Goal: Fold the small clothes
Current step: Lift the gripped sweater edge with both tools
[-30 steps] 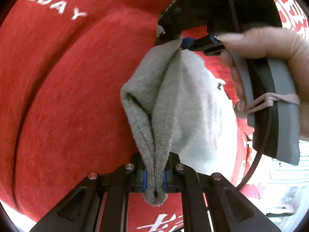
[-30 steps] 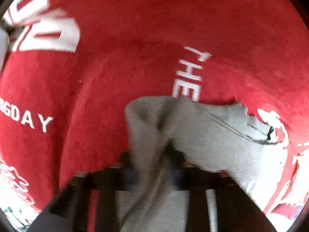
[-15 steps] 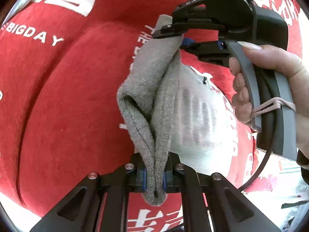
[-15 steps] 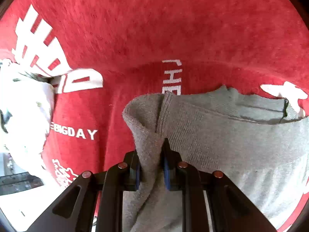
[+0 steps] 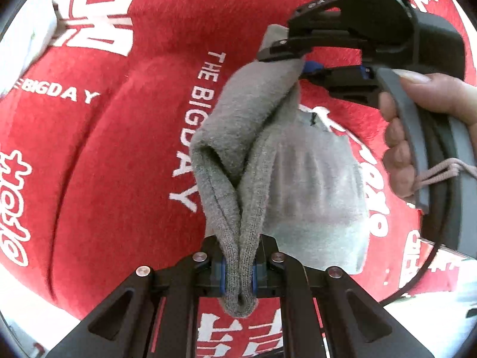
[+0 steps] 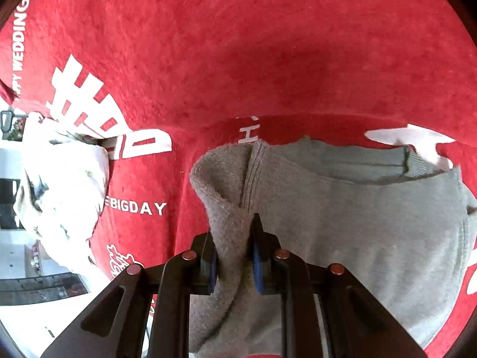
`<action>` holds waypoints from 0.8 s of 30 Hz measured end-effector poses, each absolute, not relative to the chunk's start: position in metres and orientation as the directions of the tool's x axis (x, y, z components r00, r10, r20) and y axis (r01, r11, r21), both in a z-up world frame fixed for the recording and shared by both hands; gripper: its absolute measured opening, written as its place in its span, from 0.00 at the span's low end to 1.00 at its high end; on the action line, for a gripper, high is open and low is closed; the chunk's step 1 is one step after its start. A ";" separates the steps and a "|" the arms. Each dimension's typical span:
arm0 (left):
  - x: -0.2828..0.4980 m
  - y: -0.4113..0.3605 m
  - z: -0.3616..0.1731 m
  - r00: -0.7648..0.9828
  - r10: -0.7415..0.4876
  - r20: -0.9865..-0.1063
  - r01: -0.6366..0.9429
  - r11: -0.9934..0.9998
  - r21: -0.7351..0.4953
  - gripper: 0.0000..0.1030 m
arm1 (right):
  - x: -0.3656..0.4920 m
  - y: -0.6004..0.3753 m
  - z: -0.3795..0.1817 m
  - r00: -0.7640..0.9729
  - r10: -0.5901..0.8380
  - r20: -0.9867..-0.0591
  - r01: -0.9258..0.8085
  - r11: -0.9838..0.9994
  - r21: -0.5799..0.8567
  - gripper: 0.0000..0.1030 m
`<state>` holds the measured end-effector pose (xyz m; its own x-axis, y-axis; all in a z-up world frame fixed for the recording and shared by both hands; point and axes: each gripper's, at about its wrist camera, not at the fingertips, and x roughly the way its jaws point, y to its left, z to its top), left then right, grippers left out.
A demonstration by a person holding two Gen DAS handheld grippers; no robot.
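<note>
A small grey knit garment [image 5: 238, 137] hangs in the air between my two grippers, above a red cloth with white lettering [image 5: 104, 164]. My left gripper [image 5: 238, 271] is shut on a bunched ribbed edge of it. My right gripper [image 6: 234, 265] is shut on another edge; it shows in the left wrist view [image 5: 298, 62] at the upper right, held by a hand. The rest of the grey garment [image 6: 357, 223] drapes down to the right in the right wrist view.
A crumpled white patterned garment [image 6: 62, 188] lies on the red cloth [image 6: 268, 59] at the left in the right wrist view. The cloth's edge and a pale floor show at the lower corners.
Both grippers have lifted the grey garment higher above the red cloth and drawn slightly apart. More of the lettering and the white garment have come into view. Both grips are unchanged.
</note>
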<state>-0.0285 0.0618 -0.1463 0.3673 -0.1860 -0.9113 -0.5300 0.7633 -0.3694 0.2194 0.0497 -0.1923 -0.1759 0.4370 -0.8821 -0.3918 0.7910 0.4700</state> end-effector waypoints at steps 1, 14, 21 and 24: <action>-0.028 0.060 -0.145 0.369 -0.190 -0.910 -0.525 0.765 -0.373 0.11 | 0.221 0.045 -0.191 -0.175 0.442 -0.880 -0.390 0.789 0.474 0.19; -0.015 0.033 -0.120 0.338 -0.179 -0.924 -0.497 0.800 -0.336 0.11 | 0.233 0.010 -0.173 -0.155 0.483 -0.862 -0.365 0.783 0.504 0.19; -0.008 0.019 -0.108 0.335 -0.184 -0.924 -0.469 0.818 -0.333 0.11 | 0.240 -0.005 -0.163 -0.154 0.503 -0.850 -0.364 0.771 0.522 0.19; -0.002 0.010 -0.104 0.333 -0.186 -0.924 -0.452 0.829 -0.330 0.11 | 0.245 -0.014 -0.161 -0.156 0.513 -0.844 -0.361 0.766 0.532 0.19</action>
<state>-0.0023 0.0102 -0.1044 0.3326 -0.1863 -0.9245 -0.4519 0.8289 -0.3296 0.2447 -0.0141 -0.1609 -0.1560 0.5131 -0.8440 -0.3609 0.7658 0.5322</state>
